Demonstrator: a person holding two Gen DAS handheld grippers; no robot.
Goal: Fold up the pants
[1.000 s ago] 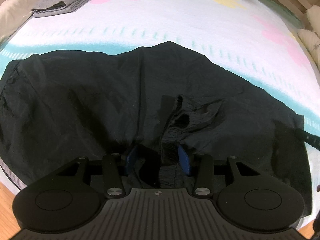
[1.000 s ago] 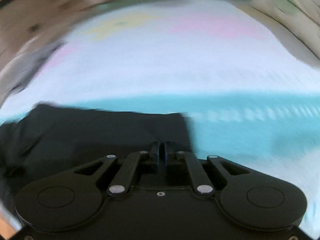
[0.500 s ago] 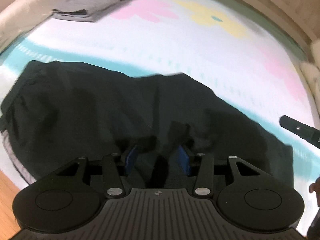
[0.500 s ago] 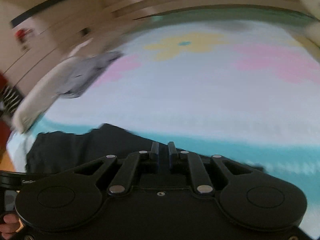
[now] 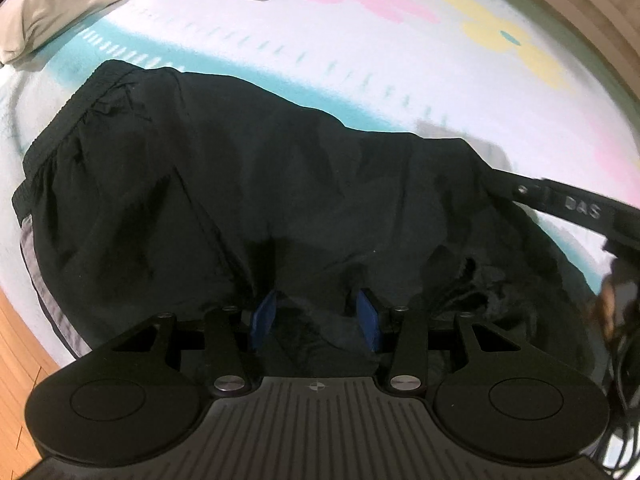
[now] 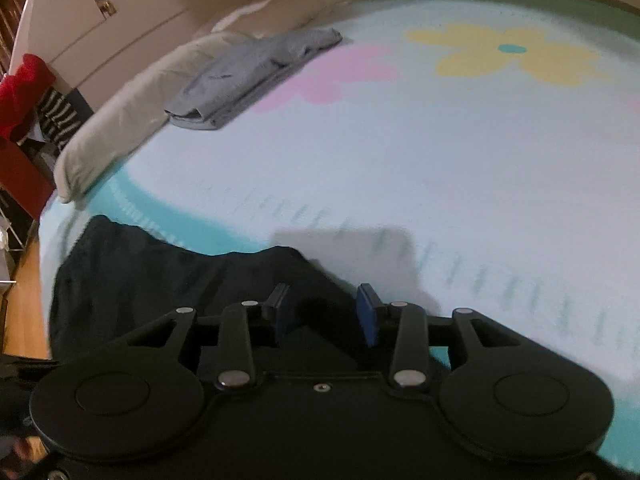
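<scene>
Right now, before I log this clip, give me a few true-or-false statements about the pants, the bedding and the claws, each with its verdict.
1. The black pants lie on a flower-print bedspread. True.
2. The right claw is clamped shut. False: its jaws stand apart, having just been opening, over the pants' edge.
3. A folded grey garment lies beside a pillow. True.
4. The left claw hangs over bare floor. False: black fabric bunches between its blue pads.
5. The pants have a red side stripe. False: it is grey.
</scene>
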